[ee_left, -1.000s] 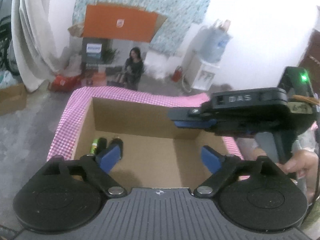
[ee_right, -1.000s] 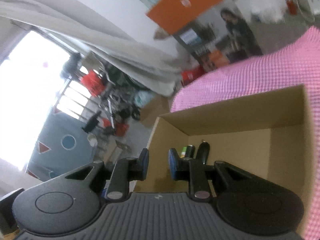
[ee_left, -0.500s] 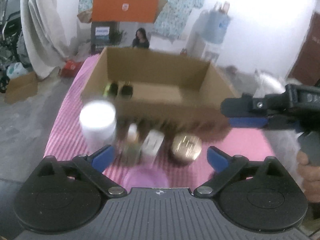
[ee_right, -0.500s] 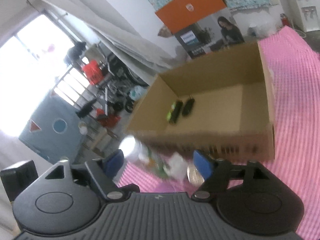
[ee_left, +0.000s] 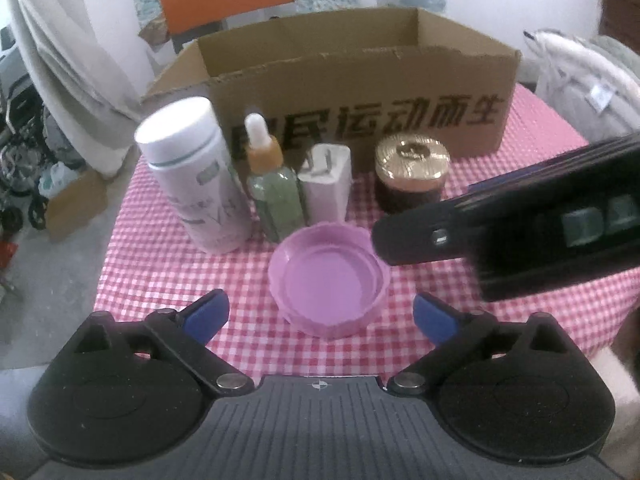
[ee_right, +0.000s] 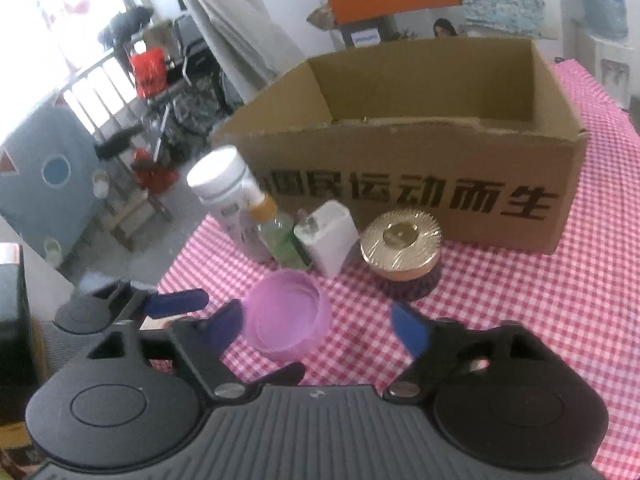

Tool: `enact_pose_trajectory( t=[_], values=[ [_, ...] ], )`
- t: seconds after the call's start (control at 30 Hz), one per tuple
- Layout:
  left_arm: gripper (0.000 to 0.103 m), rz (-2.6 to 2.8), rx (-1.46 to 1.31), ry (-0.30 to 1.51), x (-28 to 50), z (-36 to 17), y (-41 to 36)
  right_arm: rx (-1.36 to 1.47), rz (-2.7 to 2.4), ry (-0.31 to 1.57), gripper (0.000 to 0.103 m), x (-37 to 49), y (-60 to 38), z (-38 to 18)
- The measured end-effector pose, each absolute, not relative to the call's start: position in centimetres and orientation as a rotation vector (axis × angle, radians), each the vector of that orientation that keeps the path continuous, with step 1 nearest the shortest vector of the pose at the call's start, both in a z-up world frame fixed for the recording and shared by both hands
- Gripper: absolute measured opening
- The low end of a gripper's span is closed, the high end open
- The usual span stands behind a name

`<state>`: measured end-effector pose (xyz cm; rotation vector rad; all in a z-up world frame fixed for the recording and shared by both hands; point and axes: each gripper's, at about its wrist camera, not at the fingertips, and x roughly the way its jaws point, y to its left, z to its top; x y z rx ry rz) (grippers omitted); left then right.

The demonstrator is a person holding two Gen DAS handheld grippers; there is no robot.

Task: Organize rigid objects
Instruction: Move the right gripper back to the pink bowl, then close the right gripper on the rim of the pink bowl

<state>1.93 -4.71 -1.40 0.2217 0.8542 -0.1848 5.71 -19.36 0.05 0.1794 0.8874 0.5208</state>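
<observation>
With both my claws [ee_left: 320,316] [ee_right: 316,326] wide and empty, five items remain outside the cardboard box [ee_left: 360,92]; pink lid [ee_left: 328,280] nearest.

Checked pink tablecloth [ee_left: 160,264] — on it cardboard box [ee_left: 360,92], white bottle [ee_left: 196,176], dropper bottle [ee_left: 272,192], charger [ee_left: 326,188], gold-lidded jar [ee_left: 412,172], purple lid [ee_left: 328,280].

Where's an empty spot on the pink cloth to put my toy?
Free: the checkered cloth right of the gold-lidded jar, before the cardboard box. Crowded: white bottle, dropper bottle, white charger and purple lid cluster left.
</observation>
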Motion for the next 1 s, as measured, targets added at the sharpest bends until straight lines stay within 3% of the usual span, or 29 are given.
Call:
enact_pose_trajectory(
  t=[0.2, 0.3, 0.43, 0.87, 1.0],
  values=[
    [0.087, -0.196, 0.229, 0.855, 1.7, -2.2, -4.8, 0.168, 0.53, 0.933, 0.056, 6.4, -18.4, -1.0],
    [0.076, -0.207, 0.209, 0.871, 1.8, -2.6, -4.5, 0.183, 0.545, 0.95, 0.044, 6.8, -18.2, -1.6],
    [0.07, -0.241, 0.19, 0.875, 1.8, -2.7, -4.4, 0.205, 0.555, 0.972, 0.03, 7.3, -18.0, -2.3],
    [0.07, -0.417, 0.212, 0.851, -1.2, -2.3, -6.8, 0.206, 0.507, 1.016, 0.028, 4.9, -21.4, -2.4],
    [0.076, -0.403, 0.23, 0.84, -1.1, -2.2, -7.0, 0.21, 0.48, 1.008, 0.028, 5.0, -21.7, -2.5]
  ],
)
